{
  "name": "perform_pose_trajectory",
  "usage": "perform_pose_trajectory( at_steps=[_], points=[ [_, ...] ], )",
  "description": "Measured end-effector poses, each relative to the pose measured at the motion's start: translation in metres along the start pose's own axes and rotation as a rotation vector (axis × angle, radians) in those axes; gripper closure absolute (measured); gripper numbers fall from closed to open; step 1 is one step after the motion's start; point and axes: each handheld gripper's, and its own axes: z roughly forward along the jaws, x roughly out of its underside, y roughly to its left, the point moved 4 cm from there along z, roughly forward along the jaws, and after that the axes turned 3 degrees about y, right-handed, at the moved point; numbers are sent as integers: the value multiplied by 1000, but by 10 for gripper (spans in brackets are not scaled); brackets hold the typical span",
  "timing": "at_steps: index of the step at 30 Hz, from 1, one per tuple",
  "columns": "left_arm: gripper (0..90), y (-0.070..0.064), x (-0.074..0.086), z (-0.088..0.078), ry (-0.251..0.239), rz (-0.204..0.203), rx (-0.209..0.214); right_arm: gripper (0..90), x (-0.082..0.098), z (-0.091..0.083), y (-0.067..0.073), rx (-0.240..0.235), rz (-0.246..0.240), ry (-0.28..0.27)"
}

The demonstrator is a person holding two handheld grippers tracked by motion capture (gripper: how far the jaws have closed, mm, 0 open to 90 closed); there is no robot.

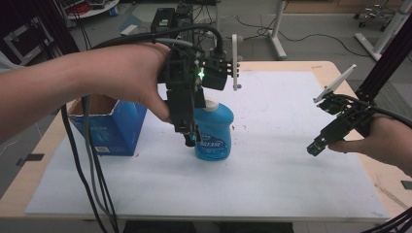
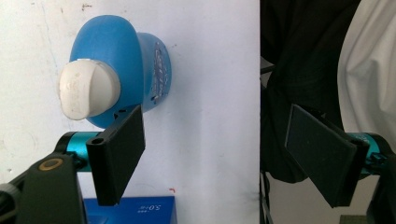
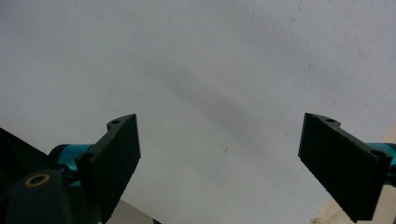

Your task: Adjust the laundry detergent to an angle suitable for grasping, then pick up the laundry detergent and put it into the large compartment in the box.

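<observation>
Left gripper [image 1: 190, 138] pointing straight down over the table, jaws spread wide and clamping nothing; in the left gripper view [image 2: 219, 158] one black pad hanging just in front of the blue bottle, the other well off to the side past the white mat's edge, bare mat in the gap between them. Held from the side by the left hand [image 1: 131, 77], cables trailing down over the near edge.

Right gripper [image 1: 315, 148] hovering low over the right part of the mat, tilted down and toward the middle, gripped by the right hand [image 1: 374, 138]. Jaws likewise wide apart in the right gripper view [image 3: 219, 163], with plain white mat between them and nothing caught.

Blue bottle [image 1: 214, 128] standing upright near the middle of the mat, right beside the left gripper's tips; touching or not, cannot tell. Squat, rounded, translucent blue body, broad at the shoulders, topped by a white screw cap [image 2: 88, 95]; pale printed label [image 1: 216, 144] across the front, text too small to read.

Further out: open blue cardboard box [image 1: 109, 128] at the mat's left, near the bottle, brown inside. White mat [image 1: 272, 174] covering most of the wooden table [image 1: 386, 187].
</observation>
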Motion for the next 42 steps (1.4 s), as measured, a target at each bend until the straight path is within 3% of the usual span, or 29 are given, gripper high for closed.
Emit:
perform_pose_trajectory(
  at_steps=[42],
  points=[
    [202,2,-4,-5,-1,1,6,120,2,-3,-5,0,12,-19]
  ],
)
